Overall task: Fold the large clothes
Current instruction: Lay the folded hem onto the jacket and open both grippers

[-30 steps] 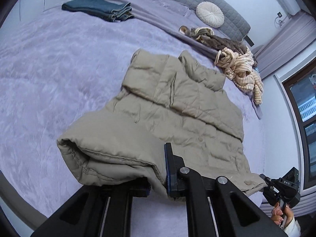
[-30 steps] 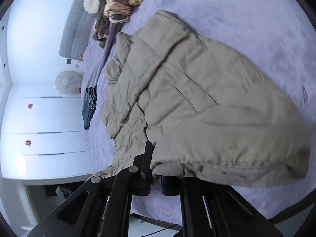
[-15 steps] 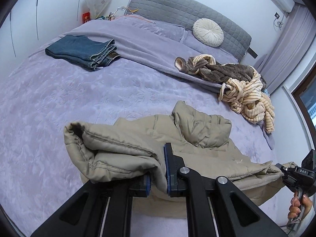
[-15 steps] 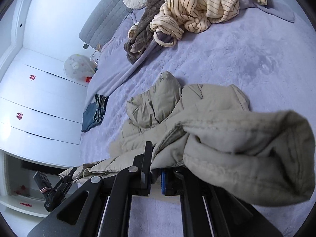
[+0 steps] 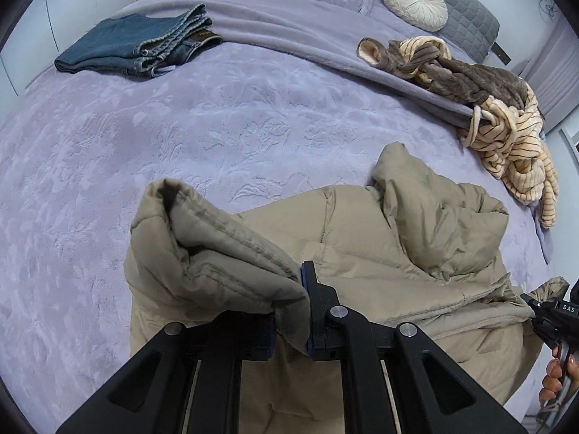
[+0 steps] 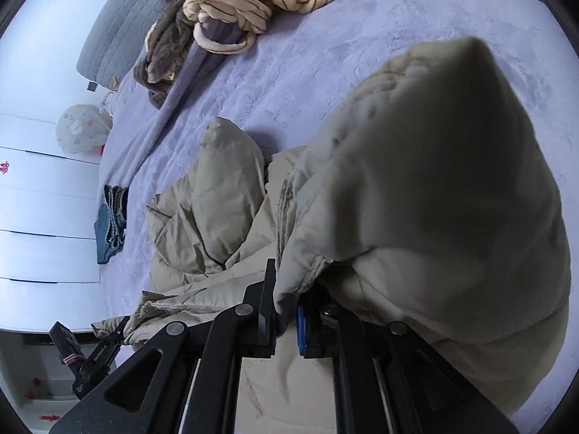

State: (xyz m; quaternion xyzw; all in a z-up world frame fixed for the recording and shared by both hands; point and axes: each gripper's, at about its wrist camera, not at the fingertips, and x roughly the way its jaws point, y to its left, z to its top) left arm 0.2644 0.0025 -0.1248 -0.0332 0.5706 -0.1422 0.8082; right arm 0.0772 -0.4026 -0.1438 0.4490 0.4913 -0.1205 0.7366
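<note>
My left claw (image 5: 289, 318) is clamped nearly closed on a thick bunched edge of the beige quilted puffer jacket (image 5: 362, 253). My right claw (image 6: 286, 322) is pinched just as tight on another padded edge of that jacket (image 6: 416, 199), which balloons up over its right finger. Between the two, the jacket lies crumpled on the lavender embossed plush bedspread (image 5: 181, 126), at its near side. Farther off, folded blue denim jeans (image 5: 141, 45) sit to the left, well apart from a heap of cream striped and brown fleece garments (image 5: 488, 108) on the right. Beyond them a round cream pleated cushion (image 5: 414, 1) leans on the grey quilted headboard (image 5: 466, 18).
</note>
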